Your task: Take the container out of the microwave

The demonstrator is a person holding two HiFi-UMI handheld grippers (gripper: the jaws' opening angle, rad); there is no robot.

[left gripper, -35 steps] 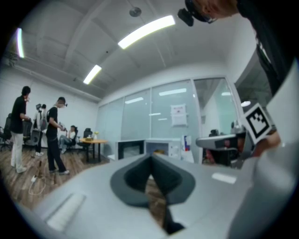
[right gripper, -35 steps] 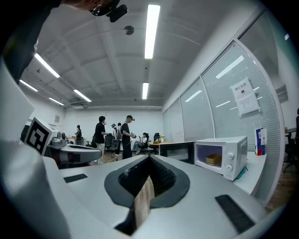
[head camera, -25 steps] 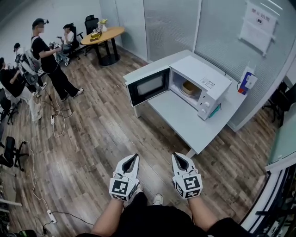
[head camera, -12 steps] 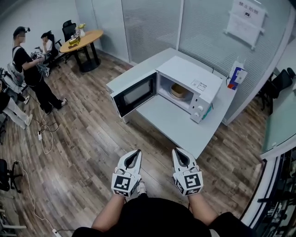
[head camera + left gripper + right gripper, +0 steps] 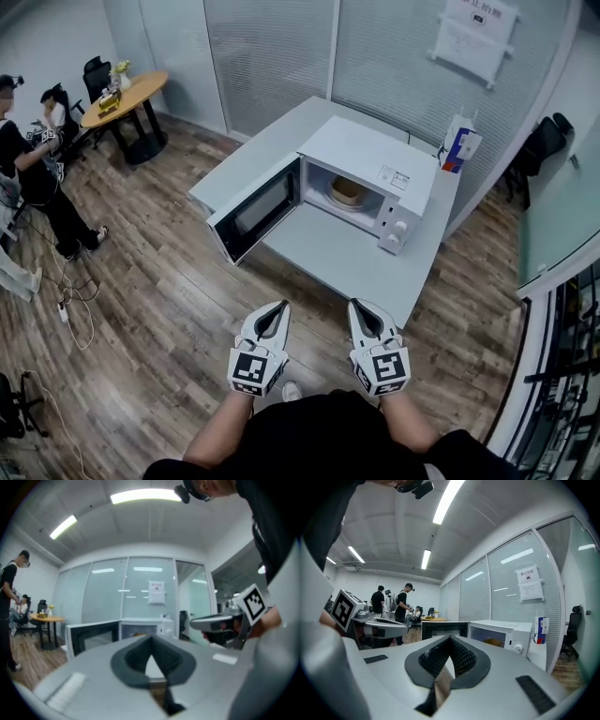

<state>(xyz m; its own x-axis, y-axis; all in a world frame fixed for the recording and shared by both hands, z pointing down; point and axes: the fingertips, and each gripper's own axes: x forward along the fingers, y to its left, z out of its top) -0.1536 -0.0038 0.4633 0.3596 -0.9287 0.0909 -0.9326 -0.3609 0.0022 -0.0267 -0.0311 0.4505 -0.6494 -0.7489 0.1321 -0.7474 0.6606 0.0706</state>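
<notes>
**Both claws shut and empty, short of the open microwave**

Pose: the left claw (image 5: 277, 307) and the right claw (image 5: 360, 307) were held side by side close to the body, a small gap between them. Both pointed forward and roughly level. A bare forearm (image 5: 217, 433) ran back from each claw to the bottom edge of the head view. In the left gripper view the left claw's jaws were together, tips meeting, with nothing between them. The right gripper view showed the same for the right claw: jaws together and empty.

Ahead of the claws: bare wooden floor (image 5: 169, 309) lay directly in front of both. Beyond it, well apart from the claws, stood a white table (image 5: 337, 258) with a white microwave (image 5: 370, 155) on it. The microwave door (image 5: 253, 211) was swung wide open, ahead of the left claw and a little to its left.

Containers: the container (image 5: 347, 190), round and tan, sat inside the microwave, ahead of the right claw and well beyond it. Neither claw touched it. What it held could not be told. A white carton (image 5: 457, 145) with blue and red print stood upright on the table's far corner, beyond the microwave and to the right of the right claw.

Far to the left of the left claw were a round wooden table (image 5: 127, 94) and two people.
</notes>
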